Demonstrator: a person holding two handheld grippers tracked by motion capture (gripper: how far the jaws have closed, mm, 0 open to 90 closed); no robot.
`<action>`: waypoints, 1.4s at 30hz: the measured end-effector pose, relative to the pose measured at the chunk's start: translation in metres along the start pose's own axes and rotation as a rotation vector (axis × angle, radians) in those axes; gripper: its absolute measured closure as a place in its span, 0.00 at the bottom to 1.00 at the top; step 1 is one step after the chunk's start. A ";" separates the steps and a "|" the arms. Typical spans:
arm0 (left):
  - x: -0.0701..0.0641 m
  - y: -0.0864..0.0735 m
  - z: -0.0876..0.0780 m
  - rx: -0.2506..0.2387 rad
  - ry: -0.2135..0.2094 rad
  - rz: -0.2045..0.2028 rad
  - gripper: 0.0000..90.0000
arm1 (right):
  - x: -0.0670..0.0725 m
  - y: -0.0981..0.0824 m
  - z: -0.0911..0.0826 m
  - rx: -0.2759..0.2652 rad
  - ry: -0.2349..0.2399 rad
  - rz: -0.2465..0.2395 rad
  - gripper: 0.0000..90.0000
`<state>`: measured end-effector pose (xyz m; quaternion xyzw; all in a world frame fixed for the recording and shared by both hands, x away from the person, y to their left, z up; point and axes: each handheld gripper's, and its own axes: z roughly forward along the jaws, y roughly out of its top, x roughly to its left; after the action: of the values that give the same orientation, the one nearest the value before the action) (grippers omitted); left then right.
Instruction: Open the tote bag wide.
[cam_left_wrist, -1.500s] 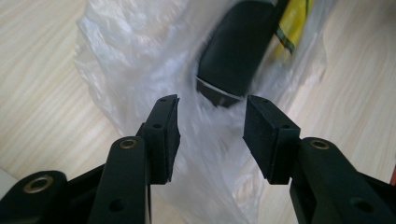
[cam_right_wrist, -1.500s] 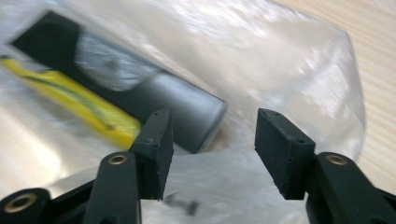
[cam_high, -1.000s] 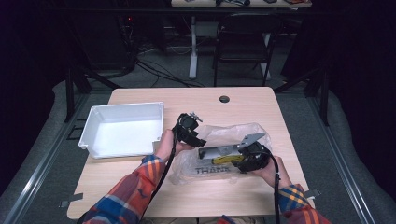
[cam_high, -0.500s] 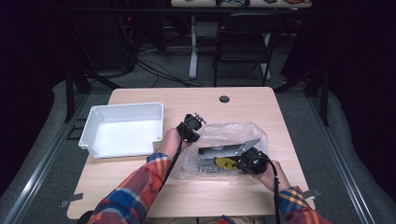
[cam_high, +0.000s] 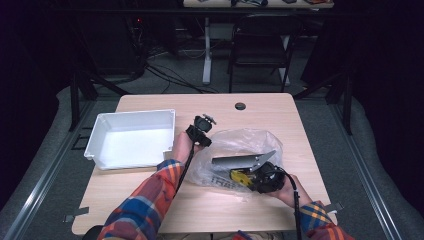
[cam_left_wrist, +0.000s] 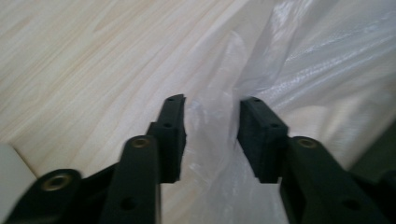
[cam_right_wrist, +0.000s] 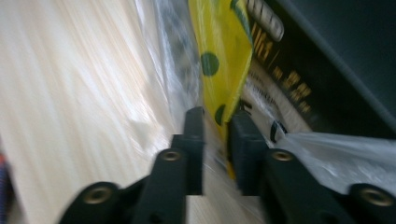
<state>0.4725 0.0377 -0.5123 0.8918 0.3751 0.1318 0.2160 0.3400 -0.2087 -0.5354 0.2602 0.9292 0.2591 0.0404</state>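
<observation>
Crinkly clear plastic bag (cam_high: 240, 150) lay mid-table beside the white tray (cam_high: 131, 144). Left gripper (cam_left_wrist: 211, 122) jaws had just been opening around a fold — unpinched film could slip; right gripper (cam_right_wrist: 215, 122) jaws, also just opening, straddled its yellow card (cam_right_wrist: 219, 60), likely to tear.

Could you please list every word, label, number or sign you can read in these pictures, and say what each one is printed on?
No text can be read with certainty.
Dark lettering on the clear plastic bag, high view: too small to read.
Yellow lettering on the dark package inside the bag, right gripper view: too blurred to read.
Yellow card with green dots: no words legible.
</observation>
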 end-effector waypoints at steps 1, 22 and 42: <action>-0.003 -0.001 -0.008 -0.018 -0.016 0.002 0.60 | 0.000 0.002 -0.005 -0.035 0.009 0.026 0.71; -0.022 -0.057 -0.028 -0.059 -0.061 0.043 0.65 | -0.052 -0.015 -0.037 -0.148 -0.305 0.380 0.68; 0.007 -0.035 -0.007 -0.044 -0.016 -0.016 0.62 | -0.077 -0.027 -0.012 -0.097 -0.342 0.468 0.85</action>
<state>0.4528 0.0668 -0.5224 0.8849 0.3773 0.1311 0.2396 0.3915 -0.2731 -0.5429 0.5050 0.8103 0.2579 0.1478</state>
